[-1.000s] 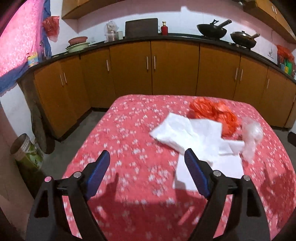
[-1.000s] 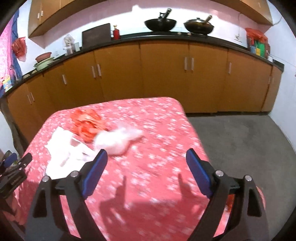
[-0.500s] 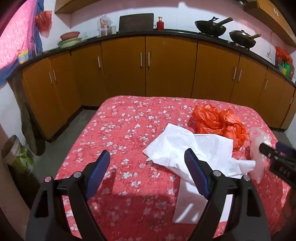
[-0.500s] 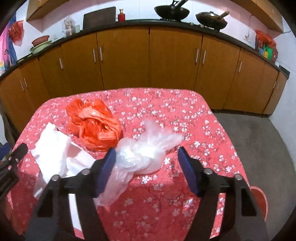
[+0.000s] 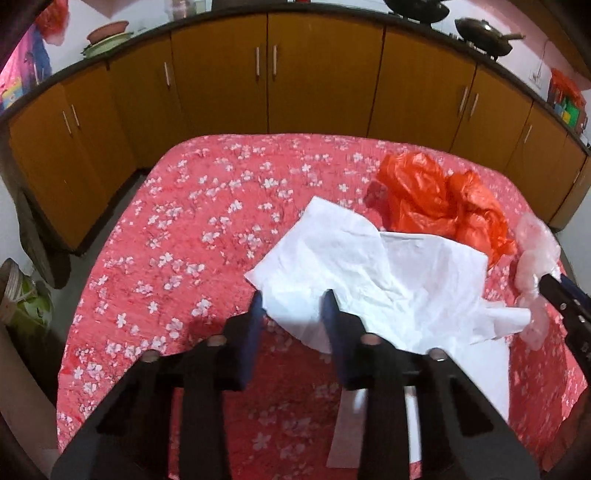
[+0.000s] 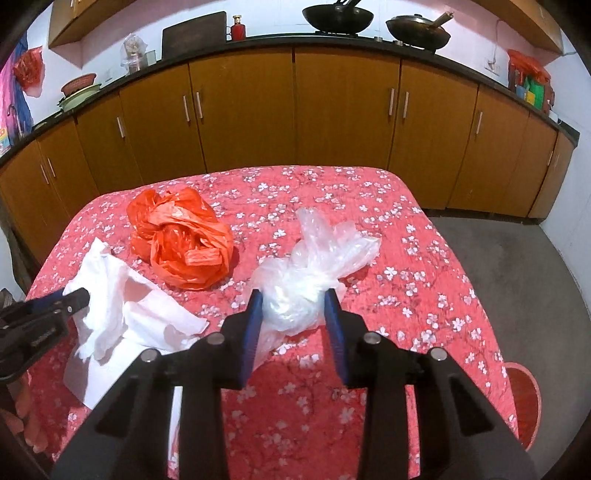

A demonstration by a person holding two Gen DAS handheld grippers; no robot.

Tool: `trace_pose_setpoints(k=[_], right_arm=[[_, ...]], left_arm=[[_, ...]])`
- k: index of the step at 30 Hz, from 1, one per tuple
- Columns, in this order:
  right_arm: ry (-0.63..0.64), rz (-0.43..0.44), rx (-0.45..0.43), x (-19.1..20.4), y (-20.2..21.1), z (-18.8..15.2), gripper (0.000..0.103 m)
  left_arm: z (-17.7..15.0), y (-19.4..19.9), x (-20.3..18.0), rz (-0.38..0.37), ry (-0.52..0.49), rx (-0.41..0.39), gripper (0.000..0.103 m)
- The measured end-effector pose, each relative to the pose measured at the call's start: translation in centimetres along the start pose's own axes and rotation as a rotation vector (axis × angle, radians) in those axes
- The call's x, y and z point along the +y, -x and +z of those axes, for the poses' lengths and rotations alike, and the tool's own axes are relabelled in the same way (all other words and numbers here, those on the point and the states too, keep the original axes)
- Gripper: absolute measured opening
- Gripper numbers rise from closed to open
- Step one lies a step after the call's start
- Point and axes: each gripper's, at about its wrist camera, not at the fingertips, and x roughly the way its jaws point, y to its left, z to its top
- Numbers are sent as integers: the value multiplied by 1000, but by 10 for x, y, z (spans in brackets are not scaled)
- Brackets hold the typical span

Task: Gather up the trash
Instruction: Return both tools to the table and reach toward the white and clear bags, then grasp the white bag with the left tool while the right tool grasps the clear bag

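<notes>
Trash lies on a table under a red flowered cloth (image 5: 192,236). A crumpled white paper (image 5: 373,273) lies at the centre right; my left gripper (image 5: 293,306) has its jaws half closed around the paper's near corner. An orange plastic bag (image 5: 439,199) lies behind the paper, and also shows in the right wrist view (image 6: 181,240). A clear plastic bag (image 6: 314,269) sits bunched to its right; my right gripper (image 6: 294,306) has its jaws half closed around the bag's near end. The white paper (image 6: 122,306) and the left gripper's fingers (image 6: 74,297) show in the right wrist view too.
Orange-brown kitchen cabinets (image 6: 295,118) run behind the table, with woks (image 6: 338,16) on the counter. A red basket (image 6: 522,402) stands on the floor at the table's right. A bin with a green bag (image 5: 22,299) stands on the floor at the left.
Both grippers moved forward and down to the trash and narrowed their jaws, the left around the white paper's corner, the right around the clear bag.
</notes>
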Motion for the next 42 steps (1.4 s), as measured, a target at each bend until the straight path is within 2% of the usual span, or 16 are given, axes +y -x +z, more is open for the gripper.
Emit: trace_pose_setpoints(k=[2,5,11,24,31,42], right_arm=[[-6,3,-1,-1,0,0,34],[-11,4,-10,-3,3,0,33],[-14,3,-42,-11,15,-4,30],[-11,43,-93,-21,56,-6,29],[-1,57,-115,-22,77,-8,29],[2,62,-158,-31,109,-8,29]], left_arm=[[0,0,-1,-3,-10,0,10],[-1,5,0,-2,7,-23,2],[-4,27,7,-2,38,-118,1],[0,91,15,-112,57,-274,1],[-1,118,7,-136,29,-315,1],[-4,140,-15,-153,-24,-345,0]])
